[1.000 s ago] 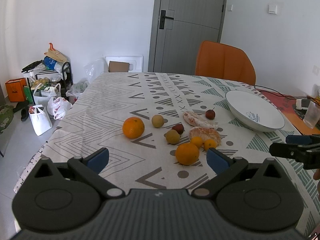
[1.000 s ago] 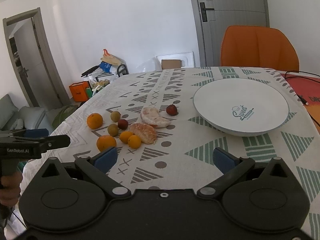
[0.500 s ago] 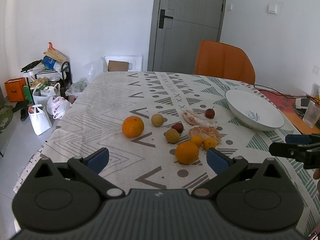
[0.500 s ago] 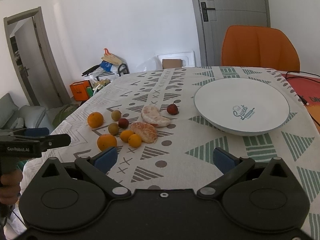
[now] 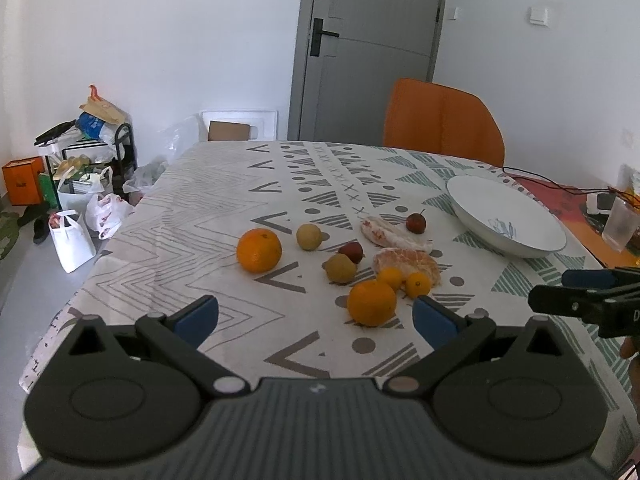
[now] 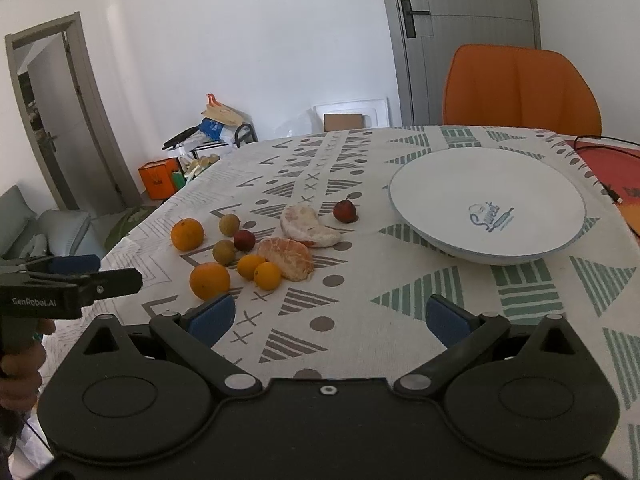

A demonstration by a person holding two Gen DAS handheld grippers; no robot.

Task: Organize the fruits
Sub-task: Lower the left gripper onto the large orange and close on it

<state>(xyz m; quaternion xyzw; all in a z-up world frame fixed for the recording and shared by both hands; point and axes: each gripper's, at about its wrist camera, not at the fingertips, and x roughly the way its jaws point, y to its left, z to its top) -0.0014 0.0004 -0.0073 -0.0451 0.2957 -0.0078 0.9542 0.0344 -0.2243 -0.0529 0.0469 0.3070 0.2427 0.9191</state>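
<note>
Fruit lying scattered on the patterned cloth-covered counter (image 5: 224, 216), left of the wide white ceramic bowl (image 6: 440, 184) with blue lettering. Sitting nearest the left gripper (image 5: 316, 316): a large round orange (image 5: 371, 302), just ahead of the right blue pad. Resting right behind it, two small orange kumquat-like fruits (image 6: 258, 270) touching each other, and leaning against them a peeled orange half with pith showing (image 6: 288, 256). Lying beyond that, a pale peeled citrus wedge (image 6: 308, 228), and near the bowl a small dark red fruit with a stem (image 6: 344, 210), apart from the rest. Sitting further left: a second large orange (image 5: 259, 250) standing alone, two yellow-green round fruits (image 5: 309, 237) (one behind, one closer in), and a small red plum-like fruit (image 5: 352, 251) touching the nearer green one.

Holding nothing in the left gripper, blue-padded fingers spread wide above the counter's near edge. Hovering likewise with the right gripper (image 6: 328, 316), jaws wide apart and gripping nothing, low over the cloth in front of the bowl. Showing as an empty dish, the bowl (no fruit inside). Standing behind the counter, an orange chair (image 6: 520, 88); heaped on the floor by the far wall, white plastic bags (image 5: 72, 240).
</note>
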